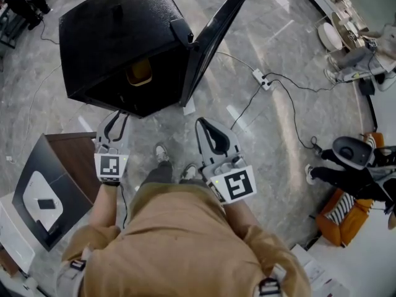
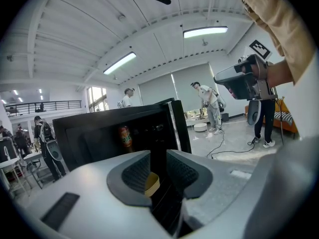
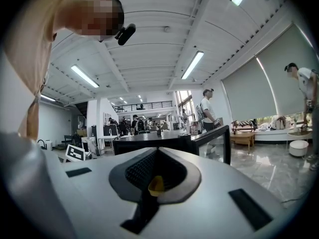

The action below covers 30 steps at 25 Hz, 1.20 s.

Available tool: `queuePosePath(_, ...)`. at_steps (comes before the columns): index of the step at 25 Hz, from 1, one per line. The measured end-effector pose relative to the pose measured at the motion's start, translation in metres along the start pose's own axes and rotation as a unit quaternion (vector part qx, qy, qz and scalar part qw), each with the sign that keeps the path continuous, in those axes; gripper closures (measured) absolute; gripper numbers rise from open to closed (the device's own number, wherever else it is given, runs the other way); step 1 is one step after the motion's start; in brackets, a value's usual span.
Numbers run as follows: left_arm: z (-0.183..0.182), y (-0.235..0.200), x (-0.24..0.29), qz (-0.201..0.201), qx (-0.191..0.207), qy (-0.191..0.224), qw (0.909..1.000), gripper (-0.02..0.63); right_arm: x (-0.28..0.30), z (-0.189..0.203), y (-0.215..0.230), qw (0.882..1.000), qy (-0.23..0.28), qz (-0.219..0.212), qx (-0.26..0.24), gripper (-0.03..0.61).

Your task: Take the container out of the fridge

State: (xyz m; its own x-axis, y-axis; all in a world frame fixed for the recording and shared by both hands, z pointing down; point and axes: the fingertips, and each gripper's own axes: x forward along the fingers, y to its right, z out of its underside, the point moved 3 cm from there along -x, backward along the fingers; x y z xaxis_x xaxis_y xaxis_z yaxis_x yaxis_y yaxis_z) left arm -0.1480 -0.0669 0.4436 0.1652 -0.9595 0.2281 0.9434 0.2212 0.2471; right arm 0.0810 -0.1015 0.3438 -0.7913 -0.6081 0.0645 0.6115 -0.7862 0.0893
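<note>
Reaching in looks like your next move: the yellow container sits inside the black fridge, whose door stands open, and it is well apart from both grippers. Your left gripper has its jaws parted on nothing and points toward the container. Your right gripper has its tips drawn together, empty. Expect a light, thin-walled tub, likely plastic, that may flex or slip under a hard squeeze. Pinch its rim or upper wall gently and keep it level, since its contents cannot be seen.
</note>
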Motion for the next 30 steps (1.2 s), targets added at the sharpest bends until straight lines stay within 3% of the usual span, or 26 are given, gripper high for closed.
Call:
queuePosePath(17, 0.014, -0.016, 0.028, 0.021, -0.007, -0.041, 0.9989, 0.518, 0.008, 0.003, -0.001, 1.0, -0.006, 0.008, -0.001, 0.578)
queuePosePath(30, 0.031, -0.025, 0.051, 0.04, 0.011, -0.059, 0.9974, 0.519, 0.013, 0.003, -0.004, 1.0, -0.01, 0.015, -0.002, 0.578)
